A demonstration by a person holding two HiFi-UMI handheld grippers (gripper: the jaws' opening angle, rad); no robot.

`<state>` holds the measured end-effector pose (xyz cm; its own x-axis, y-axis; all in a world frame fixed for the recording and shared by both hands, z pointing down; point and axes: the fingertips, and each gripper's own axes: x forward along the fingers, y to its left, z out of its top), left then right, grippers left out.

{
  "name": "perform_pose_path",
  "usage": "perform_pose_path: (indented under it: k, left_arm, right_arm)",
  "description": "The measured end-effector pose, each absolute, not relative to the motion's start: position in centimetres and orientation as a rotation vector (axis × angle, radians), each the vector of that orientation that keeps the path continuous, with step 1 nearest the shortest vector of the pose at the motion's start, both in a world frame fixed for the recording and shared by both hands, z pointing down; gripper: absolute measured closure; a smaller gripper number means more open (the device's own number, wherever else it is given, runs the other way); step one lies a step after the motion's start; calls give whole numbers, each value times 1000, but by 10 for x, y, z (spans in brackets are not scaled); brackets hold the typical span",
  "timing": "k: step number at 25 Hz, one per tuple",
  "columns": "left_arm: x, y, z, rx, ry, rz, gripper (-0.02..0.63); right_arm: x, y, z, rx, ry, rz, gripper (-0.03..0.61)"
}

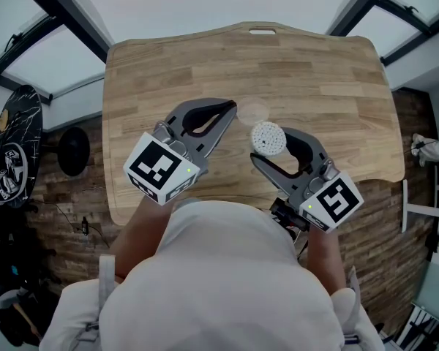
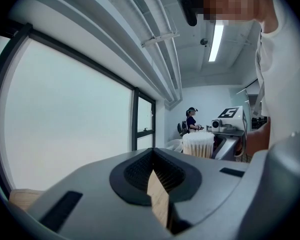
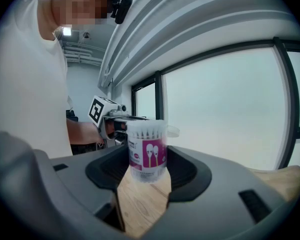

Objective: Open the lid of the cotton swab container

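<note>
Left gripper [image 1: 230, 108]: my fingers are pressed together with nothing between them. The tips sit just beside the lid, and I hold the gripper nearly level, aimed across the table [image 1: 329, 72].
Lid [image 1: 253, 112]: clear and off the top, it hangs at the rim between my left fingertips and the container. I judge the opening done.
Cotton swab container [image 1: 268, 137]: upright with the swab heads bare. I cannot tell if it rests on the table.
Right gripper [image 1: 269, 146]: my fingers pinch the container's sides to steady it, tipped slightly down.

L hand-held gripper [image 1: 232, 109] shut; R hand-held gripper [image 1: 271, 146] clamped.
</note>
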<state>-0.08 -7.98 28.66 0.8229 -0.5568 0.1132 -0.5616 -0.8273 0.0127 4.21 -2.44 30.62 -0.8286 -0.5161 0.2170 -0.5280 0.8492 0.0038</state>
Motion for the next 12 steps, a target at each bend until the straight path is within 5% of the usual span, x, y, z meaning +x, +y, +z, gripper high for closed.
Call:
perform_pose_path:
  k: [12]
  left_arm:
    - [-6, -79, 290, 2939, -931, 173, 601]
  right_arm:
    - [55, -34, 308, 866, -2800, 80, 334]
